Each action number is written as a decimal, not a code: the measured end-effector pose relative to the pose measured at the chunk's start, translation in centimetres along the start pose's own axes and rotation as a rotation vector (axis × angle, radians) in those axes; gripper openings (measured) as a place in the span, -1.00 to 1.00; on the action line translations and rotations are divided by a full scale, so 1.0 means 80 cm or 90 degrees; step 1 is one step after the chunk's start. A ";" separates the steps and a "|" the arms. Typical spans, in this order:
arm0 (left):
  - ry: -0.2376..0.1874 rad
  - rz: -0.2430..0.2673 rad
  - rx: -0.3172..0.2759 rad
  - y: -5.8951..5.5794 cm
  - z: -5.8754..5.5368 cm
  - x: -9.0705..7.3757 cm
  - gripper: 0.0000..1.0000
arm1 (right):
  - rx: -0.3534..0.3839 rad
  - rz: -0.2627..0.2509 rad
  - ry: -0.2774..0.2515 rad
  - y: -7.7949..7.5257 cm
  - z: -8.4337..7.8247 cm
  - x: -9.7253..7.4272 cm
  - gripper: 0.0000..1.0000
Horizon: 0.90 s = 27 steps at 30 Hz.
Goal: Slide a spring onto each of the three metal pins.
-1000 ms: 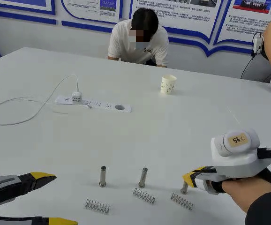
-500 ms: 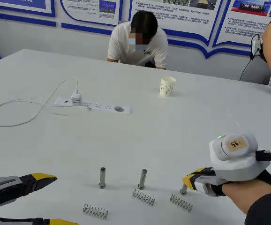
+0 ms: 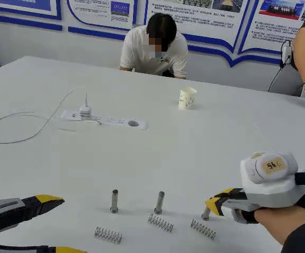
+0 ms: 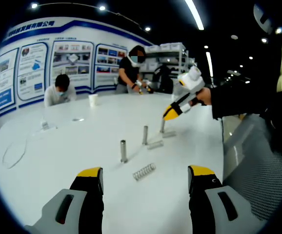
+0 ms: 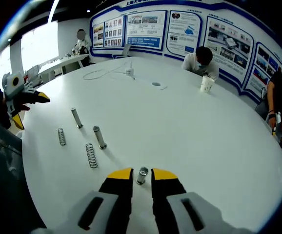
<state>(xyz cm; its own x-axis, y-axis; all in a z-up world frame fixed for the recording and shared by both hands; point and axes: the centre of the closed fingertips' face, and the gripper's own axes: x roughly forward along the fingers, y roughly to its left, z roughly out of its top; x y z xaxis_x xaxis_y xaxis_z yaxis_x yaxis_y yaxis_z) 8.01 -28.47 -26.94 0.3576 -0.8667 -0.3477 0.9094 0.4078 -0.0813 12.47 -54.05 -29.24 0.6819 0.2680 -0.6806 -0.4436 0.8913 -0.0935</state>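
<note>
Springs, three of them, lie flat on the white surface (image 3: 194, 153), none on a pin: the left spring (image 3: 108, 235), middle spring (image 3: 160, 223) and right spring (image 3: 202, 229) each sit just in front of an upright pin. The left pin (image 3: 114, 201) and middle pin (image 3: 159, 202) stand clear; the right pin (image 3: 206, 214) is half hidden in the head view behind the right gripper (image 3: 212, 204). The right gripper view shows its jaws narrowly parted with that pin's head between them, and whether they touch it is hard to make out. The left gripper (image 3: 62, 224), cut off at the head view's lower left corner, has its jaws wide apart, holds nothing and is well apart from the pins. Compared with a second ago, pins, springs and both grippers keep their places.
</note>
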 end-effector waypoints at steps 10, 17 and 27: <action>0.001 -0.003 0.003 -0.002 0.001 -0.001 0.43 | -0.003 0.011 0.008 0.005 -0.023 -0.011 -0.68; 0.001 -0.003 0.005 -0.003 0.001 0.000 0.43 | -0.018 0.070 0.027 0.023 -0.044 -0.008 -0.67; 0.005 -0.003 0.002 -0.003 -0.001 0.001 0.43 | -0.051 0.127 0.047 0.036 -0.065 0.003 -0.65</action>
<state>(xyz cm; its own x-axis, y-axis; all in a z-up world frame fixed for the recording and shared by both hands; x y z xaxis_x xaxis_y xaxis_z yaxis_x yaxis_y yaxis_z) 7.84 -28.63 -27.01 0.3512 -0.8664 -0.3550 0.9120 0.4024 -0.0798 8.36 -53.29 -33.45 0.5326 0.4056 -0.7429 -0.6117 0.7911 -0.0066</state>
